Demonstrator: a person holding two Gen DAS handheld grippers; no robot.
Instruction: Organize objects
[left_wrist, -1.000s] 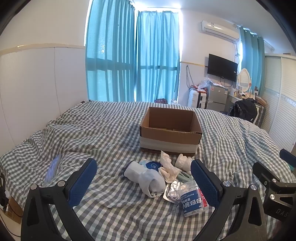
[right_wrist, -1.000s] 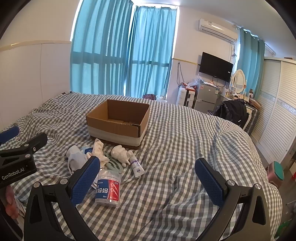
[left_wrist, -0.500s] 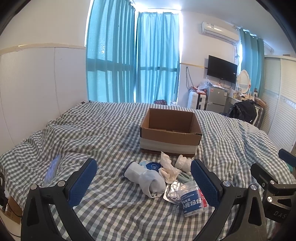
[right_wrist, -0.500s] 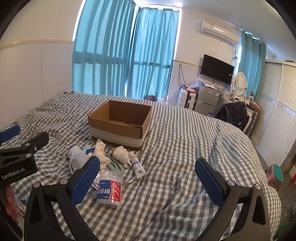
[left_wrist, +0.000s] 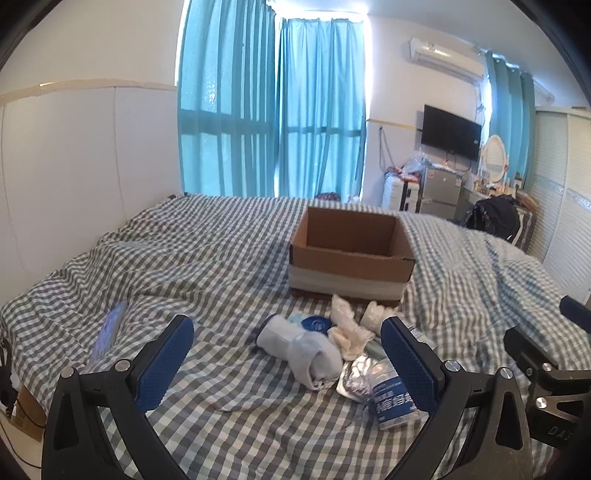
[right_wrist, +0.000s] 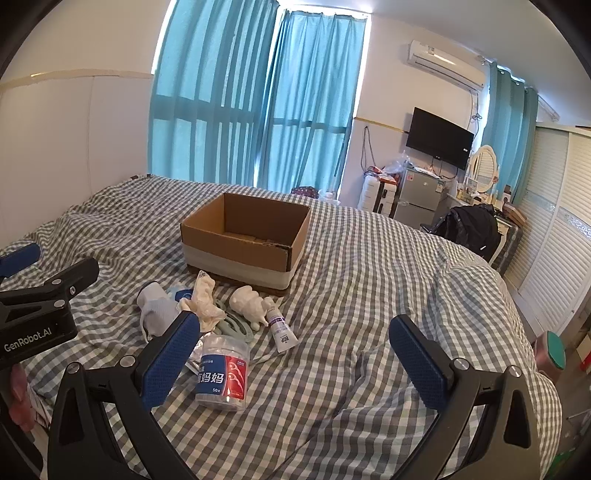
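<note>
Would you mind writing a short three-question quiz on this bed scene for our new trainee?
1. True or false: the cardboard box already holds the floss pick jar.
2. Multiple choice: the small white tube lies (A) inside the box, (B) on the checked bedspread next to the white figurine, (C) in the right claw.
3. Fill in: both the left claw and the right claw are ____, holding nothing.

Key: 1 false, the jar lies on the bedspread nearer the camera than the box; 2 B; 3 open.
</note>
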